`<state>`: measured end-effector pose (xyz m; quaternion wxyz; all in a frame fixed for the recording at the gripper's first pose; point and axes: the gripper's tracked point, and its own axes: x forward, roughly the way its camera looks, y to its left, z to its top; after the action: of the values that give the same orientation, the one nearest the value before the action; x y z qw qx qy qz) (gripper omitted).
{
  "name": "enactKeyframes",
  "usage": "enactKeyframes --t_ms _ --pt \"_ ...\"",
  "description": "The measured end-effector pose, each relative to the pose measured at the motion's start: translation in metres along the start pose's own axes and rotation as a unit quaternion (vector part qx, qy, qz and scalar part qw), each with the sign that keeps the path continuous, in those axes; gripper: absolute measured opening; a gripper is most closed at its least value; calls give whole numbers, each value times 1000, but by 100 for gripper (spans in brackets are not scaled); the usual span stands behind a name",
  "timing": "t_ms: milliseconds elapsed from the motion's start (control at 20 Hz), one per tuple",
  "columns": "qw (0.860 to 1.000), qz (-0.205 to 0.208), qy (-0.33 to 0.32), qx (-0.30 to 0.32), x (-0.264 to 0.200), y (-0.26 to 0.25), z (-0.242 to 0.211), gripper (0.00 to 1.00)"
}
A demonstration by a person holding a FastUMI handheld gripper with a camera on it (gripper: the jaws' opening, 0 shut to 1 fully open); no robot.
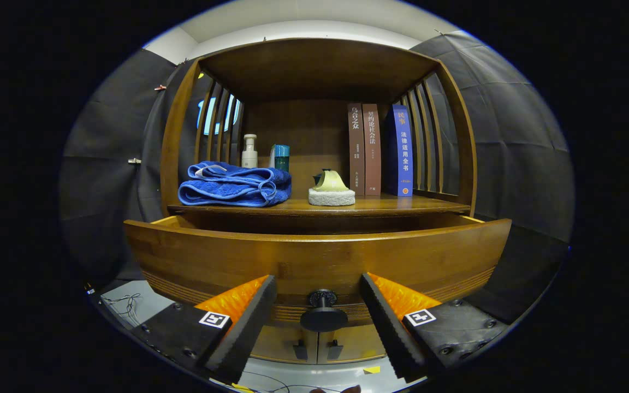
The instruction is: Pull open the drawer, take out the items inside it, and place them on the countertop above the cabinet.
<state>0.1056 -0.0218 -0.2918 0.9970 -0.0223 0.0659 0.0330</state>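
Observation:
A wooden cabinet stands ahead with its drawer [314,256] pulled out toward me. The drawer's dark round knob [323,312] sits between my fingers, with a gap on each side, so neither finger touches it. My gripper [318,289] is open. The drawer's front panel hides what lies inside. Above the drawer runs the countertop [402,205], a wooden shelf surface under a slatted hutch.
On the countertop lie a folded blue towel [235,185], a white pump bottle [249,152], a teal box [280,157], a yellow-green object on a white sponge [331,190] and three upright books [380,150]. Two small cupboard doors [317,345] sit below the drawer. Cables lie on the floor [123,305].

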Motion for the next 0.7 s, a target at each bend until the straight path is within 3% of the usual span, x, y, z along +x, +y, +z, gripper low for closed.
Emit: enactKeyframes --t_ms 700 --pt "1000 -6 9 -12 53 6 5 100"
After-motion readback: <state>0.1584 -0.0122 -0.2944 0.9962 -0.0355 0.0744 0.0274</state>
